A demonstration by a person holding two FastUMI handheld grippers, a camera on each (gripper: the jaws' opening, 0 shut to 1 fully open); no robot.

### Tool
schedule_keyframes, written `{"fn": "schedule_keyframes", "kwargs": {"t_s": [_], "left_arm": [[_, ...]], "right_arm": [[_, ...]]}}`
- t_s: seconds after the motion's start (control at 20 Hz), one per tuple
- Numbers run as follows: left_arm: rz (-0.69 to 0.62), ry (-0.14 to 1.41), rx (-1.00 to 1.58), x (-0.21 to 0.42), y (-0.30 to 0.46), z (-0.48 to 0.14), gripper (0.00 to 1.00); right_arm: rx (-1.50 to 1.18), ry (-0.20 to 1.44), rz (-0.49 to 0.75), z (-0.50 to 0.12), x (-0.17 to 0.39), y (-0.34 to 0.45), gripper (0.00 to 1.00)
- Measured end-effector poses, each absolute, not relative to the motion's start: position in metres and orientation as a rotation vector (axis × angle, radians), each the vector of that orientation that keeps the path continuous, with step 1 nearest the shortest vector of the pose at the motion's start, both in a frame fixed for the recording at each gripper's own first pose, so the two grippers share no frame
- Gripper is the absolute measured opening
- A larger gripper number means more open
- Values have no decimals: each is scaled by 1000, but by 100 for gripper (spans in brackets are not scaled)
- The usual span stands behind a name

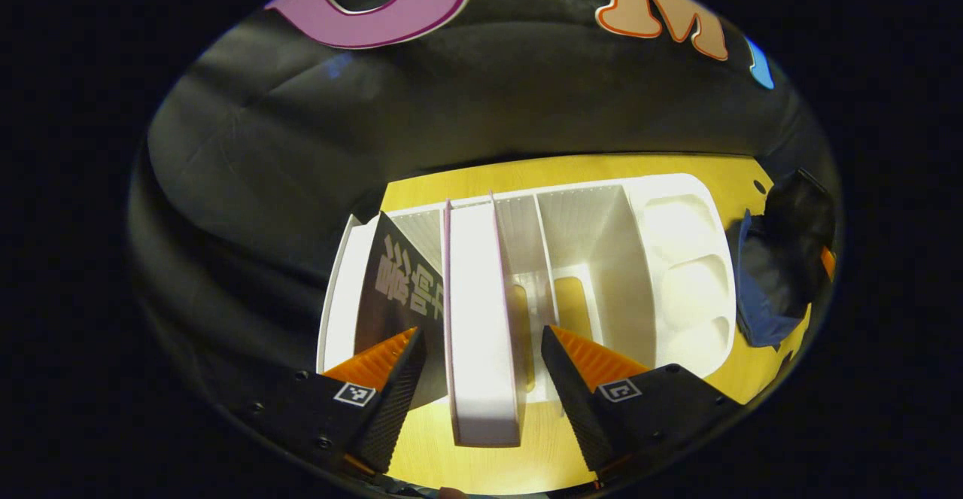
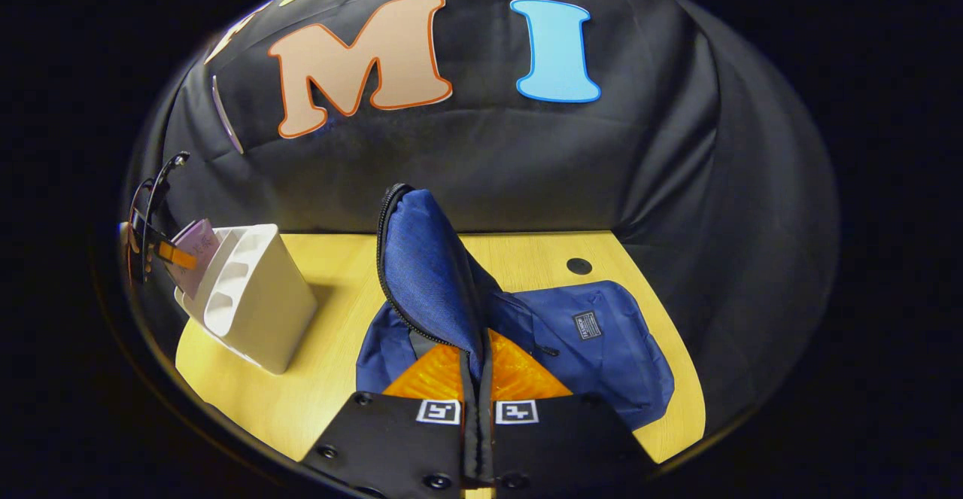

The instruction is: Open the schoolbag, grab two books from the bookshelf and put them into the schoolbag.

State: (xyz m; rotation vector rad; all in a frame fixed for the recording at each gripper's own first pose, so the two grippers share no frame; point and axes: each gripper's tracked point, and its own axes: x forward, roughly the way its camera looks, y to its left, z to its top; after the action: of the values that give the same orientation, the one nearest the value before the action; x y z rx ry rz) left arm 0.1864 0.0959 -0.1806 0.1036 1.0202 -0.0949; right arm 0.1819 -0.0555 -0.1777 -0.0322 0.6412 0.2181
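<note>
Blue bag point(image 2: 594, 356), one, on the table right of the shelf point(image 1: 677, 258); my right gripper point(image 2: 478, 378) is clamped on its flap, holding it up. Books, two: dark point(image 1: 395, 288), pink point(image 1: 478, 318). My left gripper point(image 1: 481, 367), fingers apart, straddles the pink one; I judge closing is next.

Bookshelf point(image 1: 594, 220) white, ribbed inner walls. One book point(image 1: 481, 318) with white page edge and pinkish-purple cover rim; second book point(image 1: 399, 288) black with pale lettering. Schoolbag point(image 2: 594, 348) deep blue, black zipper teeth, small dark label patch. Table point(image 2: 527, 258) yellow wood-grain. Gripper fingers point(image 1: 594, 360) orange, ridged, on black bodies with black-and-white square markers.
</note>
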Motion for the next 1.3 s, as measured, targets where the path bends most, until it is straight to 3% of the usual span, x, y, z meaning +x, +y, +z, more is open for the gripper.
{"fn": "schedule_keyframes", "kwargs": {"t_s": [0.1,0.25,0.3,0.55,0.9,0.95,1.3], "left_arm": [[-93,1044,125,187,94,-184,83],[-70,1102,158,184,97,-190,53],[-77,1111,162,183,96,-188,56],[-135,1160,149,181,75,-192,39],[-116,1159,133,174,84,-185,36],[-113,1163,119,171,87,-184,31],[-132,1121,18,164,100,-163,34]], "right_arm": [[-30,643,216,-176,184,-56,4],[-29,644,214,-175,184,-56,0],[-27,644,212,-174,184,-57,4],[-16,650,208,-175,184,-57,0],[-13,651,202,-172,186,-58,4],[-14,653,200,-172,186,-58,4],[-11,664,194,-169,188,-60,0]]}}
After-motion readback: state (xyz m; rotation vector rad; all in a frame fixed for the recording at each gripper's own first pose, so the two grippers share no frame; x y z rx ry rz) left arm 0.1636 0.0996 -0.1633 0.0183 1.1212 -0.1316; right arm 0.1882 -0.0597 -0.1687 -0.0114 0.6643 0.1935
